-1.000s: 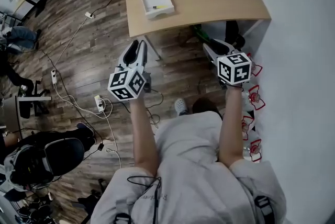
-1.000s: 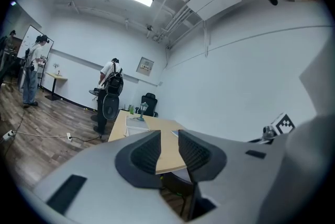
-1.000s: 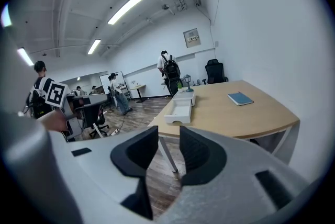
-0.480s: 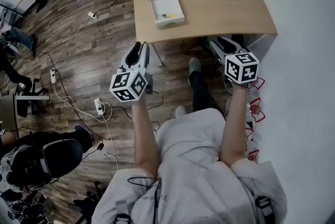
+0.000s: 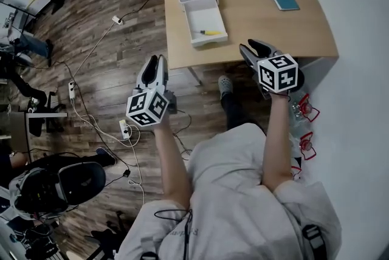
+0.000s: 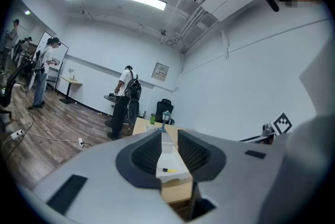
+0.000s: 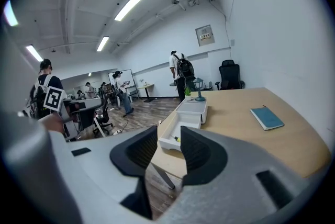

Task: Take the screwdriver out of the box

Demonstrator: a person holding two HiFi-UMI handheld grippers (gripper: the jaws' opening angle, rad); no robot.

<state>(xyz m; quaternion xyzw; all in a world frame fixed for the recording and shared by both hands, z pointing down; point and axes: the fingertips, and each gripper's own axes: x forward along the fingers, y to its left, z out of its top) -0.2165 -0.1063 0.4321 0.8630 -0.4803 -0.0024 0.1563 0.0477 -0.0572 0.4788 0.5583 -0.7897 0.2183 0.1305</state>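
Meanwhile left gripper (image 5: 154, 62), just narrowing, and right gripper (image 5: 251, 46), just widened, gape empty.

Left forearm (image 5: 168, 158) and right forearm (image 5: 275, 137) stretched forward, left gripper (image 5: 157, 60) with jaws apart and empty (just closing slightly), right gripper (image 5: 251, 46) with jaws wide, empty, just opened further

Tongs (image 7: 168, 138) apart, empty, white box (image 7: 186, 121) holding screwdriver (image 7: 176, 138), wooden table (image 7: 238, 131)
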